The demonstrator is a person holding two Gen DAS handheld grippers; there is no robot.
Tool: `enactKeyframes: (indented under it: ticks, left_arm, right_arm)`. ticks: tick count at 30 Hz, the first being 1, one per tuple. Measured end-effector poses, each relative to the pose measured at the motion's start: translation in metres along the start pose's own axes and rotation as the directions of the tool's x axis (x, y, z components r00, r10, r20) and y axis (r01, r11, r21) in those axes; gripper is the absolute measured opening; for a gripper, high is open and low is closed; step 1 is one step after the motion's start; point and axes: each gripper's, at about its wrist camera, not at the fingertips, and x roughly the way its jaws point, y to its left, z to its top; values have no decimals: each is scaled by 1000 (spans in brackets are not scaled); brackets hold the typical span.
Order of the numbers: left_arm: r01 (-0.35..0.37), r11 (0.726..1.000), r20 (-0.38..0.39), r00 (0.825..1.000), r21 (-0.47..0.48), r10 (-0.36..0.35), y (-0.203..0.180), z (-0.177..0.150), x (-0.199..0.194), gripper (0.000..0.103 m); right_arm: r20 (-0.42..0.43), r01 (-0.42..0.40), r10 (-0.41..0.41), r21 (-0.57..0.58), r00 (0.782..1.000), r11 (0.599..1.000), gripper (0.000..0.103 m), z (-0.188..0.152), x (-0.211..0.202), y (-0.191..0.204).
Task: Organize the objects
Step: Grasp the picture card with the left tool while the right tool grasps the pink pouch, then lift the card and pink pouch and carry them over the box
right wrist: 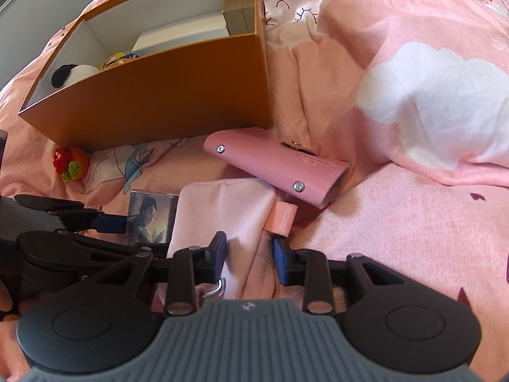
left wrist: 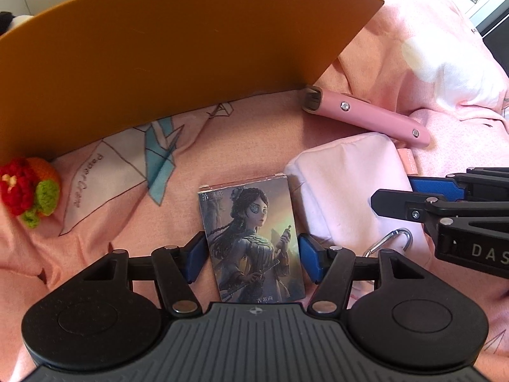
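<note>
My left gripper [left wrist: 251, 258] has its blue pads on both sides of a card box [left wrist: 251, 238] printed with a woman's picture; it lies on the pink bedding. The box also shows in the right wrist view [right wrist: 149, 216]. My right gripper [right wrist: 249, 259] straddles a fold of a pale pink pouch [right wrist: 219, 210], pads close on the fabric. The pouch lies just right of the card box [left wrist: 346, 184]. An orange box [right wrist: 159, 95] stands behind, open on top, holding a panda plush [right wrist: 73, 73] and white boxes.
A pink case with two snaps [right wrist: 273, 165] lies by the orange box's right corner, also in the left wrist view [left wrist: 366, 114]. A crocheted red and orange toy [left wrist: 28, 187] lies left, against the box. A metal carabiner [left wrist: 394, 238] is attached to the pouch. Rumpled pink bedding lies all around.
</note>
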Motion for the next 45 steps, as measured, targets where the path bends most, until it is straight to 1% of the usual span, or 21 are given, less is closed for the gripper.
enactKeyframes:
  ticks: [3,8,9,11,16,19,21,22,23,25,28,30,33,34,35,36,39,41,45]
  left_arm:
    - [-2,1000,16,1000,-3,2,9,-5,-12,70]
    - [-3,1000,52,999,-5,3,12,4,-32,70]
    - [1,1000,58,998,-5,-1,14,4,-37,70]
    - [9,1000,65,998,-9,-8,7,12,-38,70]
    - [17,1000,85,996,-11,-16,4,19,-48,70]
    - [17,1000,98,995,-7,-17,4,24,-53,70]
    - [19,1000,104,994,0,-19,5,26,-59,70]
    - [21,1000,108,994,5,-21,6,27,-63,70]
    - [23,1000,111,994,11,-24,5,29,-66,70]
    - [36,999,117,992,23,-38,4,33,-72,70]
    - [48,998,128,990,46,-53,4,37,-85,70]
    - [52,997,127,990,59,-60,4,41,-93,70]
    - [67,996,125,989,62,-74,7,53,-101,70]
    - [72,996,127,989,59,-79,9,57,-104,70]
    - [76,996,132,988,56,-83,11,62,-108,70]
    - [78,996,140,987,53,-85,13,67,-112,70]
    - [87,995,164,982,38,-93,19,86,-122,70]
    - [90,996,173,981,28,-93,22,100,-126,70]
    - [77,997,157,985,-16,-73,29,133,-115,70]
  right_arm:
    - [-1,1,-1,-2,1000,1000,34,0,0,0]
    - [-4,10,-11,-37,1000,999,35,3,-4,5]
    - [-5,13,-13,-53,1000,999,35,3,-7,7]
    - [1,26,-26,-93,1000,995,34,5,-13,11]
    - [51,64,-55,-210,997,976,34,14,-34,20]
    - [82,92,-71,-296,994,951,35,21,-37,28]
    - [99,128,-99,-359,990,925,36,28,-34,34]
    - [102,136,-104,-389,989,911,41,32,-31,37]
    - [100,134,-101,-416,990,899,43,35,-27,39]
    - [87,126,-97,-457,992,880,43,41,-18,44]
    - [68,145,-129,-511,989,847,43,50,0,48]
    - [48,149,-147,-534,988,832,43,54,10,49]
    - [31,155,-167,-574,985,804,42,57,22,51]
    - [28,146,-160,-583,987,799,41,59,24,52]
    - [22,136,-152,-588,988,798,35,60,24,52]
    - [13,124,-145,-594,989,795,33,60,24,53]
    - [20,129,-147,-612,989,780,31,60,24,54]
    - [25,137,-153,-607,988,783,29,60,21,52]
    - [57,175,-175,-594,983,785,24,61,11,46]
